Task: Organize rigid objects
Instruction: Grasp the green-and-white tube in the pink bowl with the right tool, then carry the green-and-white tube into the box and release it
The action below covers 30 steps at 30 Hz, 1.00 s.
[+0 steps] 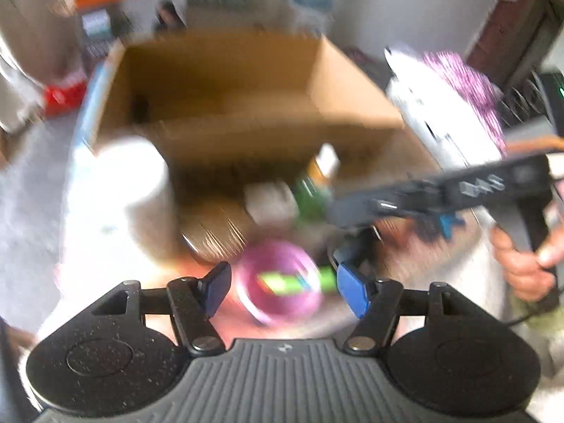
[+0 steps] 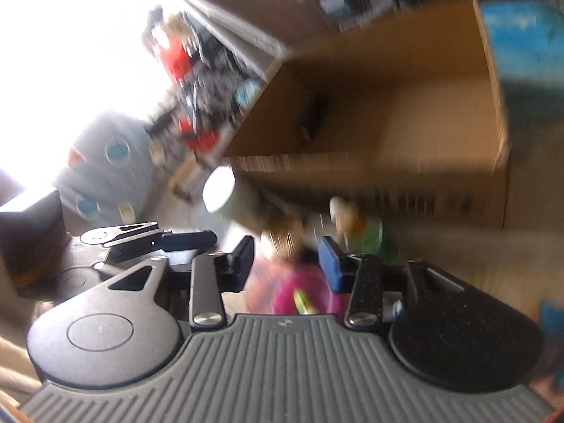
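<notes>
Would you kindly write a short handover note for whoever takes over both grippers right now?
Left gripper: jaws open, nothing between them; it hangs over the pink bowl.
Right gripper: jaws apart, nothing visibly held; frames are blurred.
The cardboard box stands open and looks nearly empty.
In front of it lie the white cylinder, a green item and the pink bowl.
Done: nothing clearly packed yet.
Left: probably these loose items go into the box.

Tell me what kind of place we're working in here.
Probably a lived-in room at home, though the view is blurred: an open cardboard box sits amid clutter, with a pink bowl and white cup in front, and a patterned blue-grey cloth by a bright window.
</notes>
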Motion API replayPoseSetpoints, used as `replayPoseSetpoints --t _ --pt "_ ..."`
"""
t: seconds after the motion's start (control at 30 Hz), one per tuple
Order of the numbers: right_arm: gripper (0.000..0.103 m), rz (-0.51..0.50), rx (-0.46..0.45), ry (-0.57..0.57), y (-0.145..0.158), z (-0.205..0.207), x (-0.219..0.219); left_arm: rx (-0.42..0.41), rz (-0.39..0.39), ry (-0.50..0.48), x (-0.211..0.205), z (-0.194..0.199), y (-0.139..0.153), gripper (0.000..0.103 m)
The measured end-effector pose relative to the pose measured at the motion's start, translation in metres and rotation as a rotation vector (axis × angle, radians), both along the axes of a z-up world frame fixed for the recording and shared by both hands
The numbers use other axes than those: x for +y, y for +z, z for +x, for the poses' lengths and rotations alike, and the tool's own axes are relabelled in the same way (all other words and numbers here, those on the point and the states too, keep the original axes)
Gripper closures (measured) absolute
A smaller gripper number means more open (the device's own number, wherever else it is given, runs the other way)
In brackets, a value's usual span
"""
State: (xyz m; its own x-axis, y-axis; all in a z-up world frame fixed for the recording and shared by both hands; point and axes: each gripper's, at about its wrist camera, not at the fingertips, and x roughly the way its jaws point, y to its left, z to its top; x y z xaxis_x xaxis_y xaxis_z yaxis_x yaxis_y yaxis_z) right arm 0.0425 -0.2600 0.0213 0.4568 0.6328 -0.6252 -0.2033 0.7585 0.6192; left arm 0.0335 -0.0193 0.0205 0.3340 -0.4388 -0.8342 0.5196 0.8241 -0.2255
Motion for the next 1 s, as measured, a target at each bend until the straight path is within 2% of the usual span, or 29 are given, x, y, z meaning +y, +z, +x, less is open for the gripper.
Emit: replayPoseSetpoints --t 0.07,0.17,0.3,0.53,0.67,1.0 --pt "0.076 -0.018 0.055 0.036 -0.016 -0.003 0.011 0.035 0.007 -0.019 -0.007 -0.001 -0.016 0.039" --pt "0.079 -0.052 0.101 0.082 -0.031 -0.002 0.027 0.057 0.009 -0.029 -0.012 0.002 -0.031 0.045" --pt "0.081 -0.093 0.147 0.119 -0.04 0.012 0.046 0.101 -0.036 -0.049 -0.012 0.005 -0.04 0.048" --pt "0.082 -0.125 0.244 0.113 -0.056 0.026 0.056 0.123 -0.053 -0.051 -0.009 0.019 -0.049 0.061" --pt "0.082 -0.12 0.277 0.117 -0.061 0.027 0.066 0.131 -0.061 -0.059 -0.007 0.021 -0.056 0.062" --pt "0.083 -0.191 0.283 0.16 -0.058 0.037 0.084 0.137 -0.066 -0.088 -0.005 0.02 -0.058 0.059"
